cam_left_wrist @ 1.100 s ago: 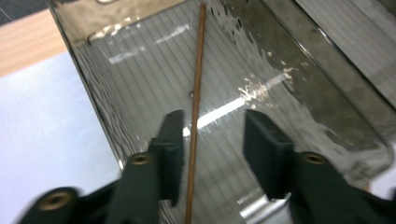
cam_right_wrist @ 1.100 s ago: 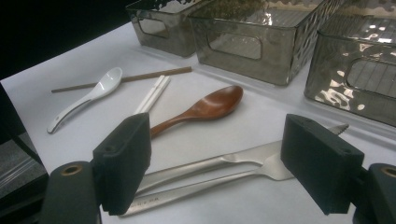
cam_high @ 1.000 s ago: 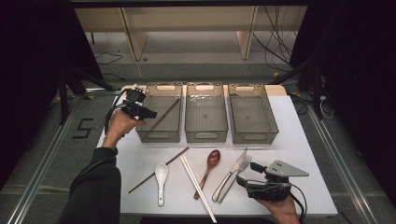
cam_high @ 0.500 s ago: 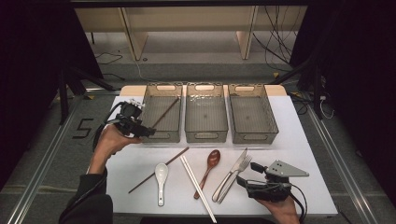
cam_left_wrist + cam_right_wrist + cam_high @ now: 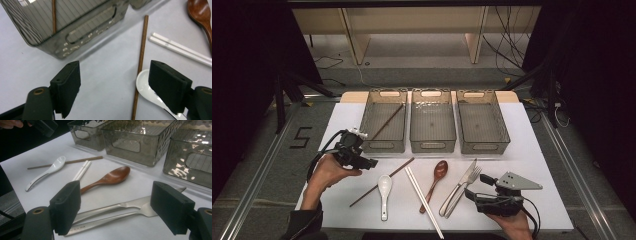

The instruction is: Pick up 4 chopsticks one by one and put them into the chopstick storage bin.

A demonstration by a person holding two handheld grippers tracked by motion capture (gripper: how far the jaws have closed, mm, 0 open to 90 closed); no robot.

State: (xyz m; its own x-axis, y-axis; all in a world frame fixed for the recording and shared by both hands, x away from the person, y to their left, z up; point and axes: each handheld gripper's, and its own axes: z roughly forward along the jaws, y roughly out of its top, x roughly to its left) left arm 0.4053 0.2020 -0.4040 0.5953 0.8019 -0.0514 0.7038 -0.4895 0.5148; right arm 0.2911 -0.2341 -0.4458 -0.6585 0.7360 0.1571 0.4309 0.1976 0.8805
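My left gripper hovers over the white table near the left bin's front corner. It is open; its jaws have just been opening and nothing is between them. A brown chopstick lies slanted inside that bin. In the left gripper view my left gripper looks down on a second brown chopstick and a white spoon. My right gripper rests open at the near right, its jaws either side of a knife and fork without touching them.
White chopsticks and a wooden spoon lie mid-table between the white spoon and the knife. The middle bin and right bin stand in the back row beside the left one.
My left gripper has drawn back from the left bin toward the near left and sunk a little, its jaws wider. The right gripper has stayed put.
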